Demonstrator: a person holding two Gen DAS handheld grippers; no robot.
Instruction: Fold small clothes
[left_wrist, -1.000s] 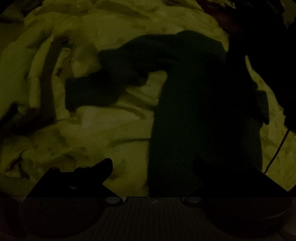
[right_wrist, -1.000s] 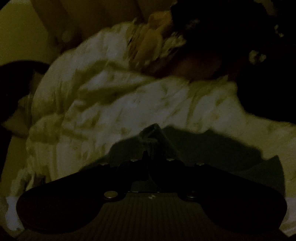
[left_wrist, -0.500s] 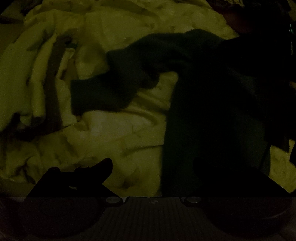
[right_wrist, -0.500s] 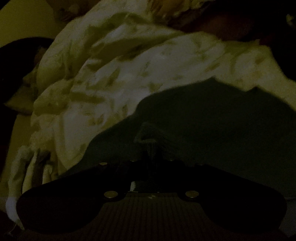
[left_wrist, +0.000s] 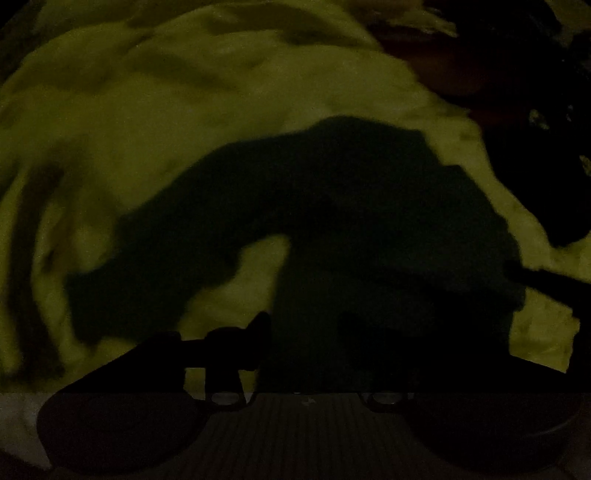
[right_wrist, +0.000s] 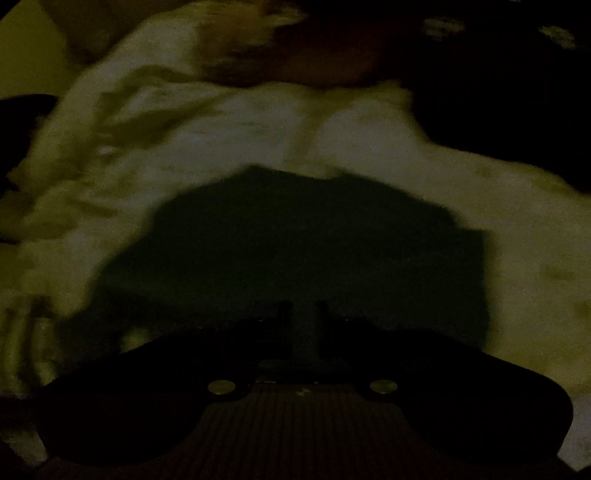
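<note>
- No brand, label or legible writing shows in either view; both are very dim and blurred.
- Dark garment: centre of the left wrist view, spread on the pale crumpled bedding, one sleeve trailing toward the lower left. In the right wrist view it fills the lower middle.
- Left gripper: bottom centre, jaws spread wide; the left fingertip stands over bedding at the cloth's edge, the right one is lost against the dark cloth. Nothing pinched.
- Right gripper: bottom centre, jaws closing with a narrow gap between them, over the garment; whether cloth sits in the gap cannot be told.
- Dark, unreadable shapes crowd the upper right corner.
</note>
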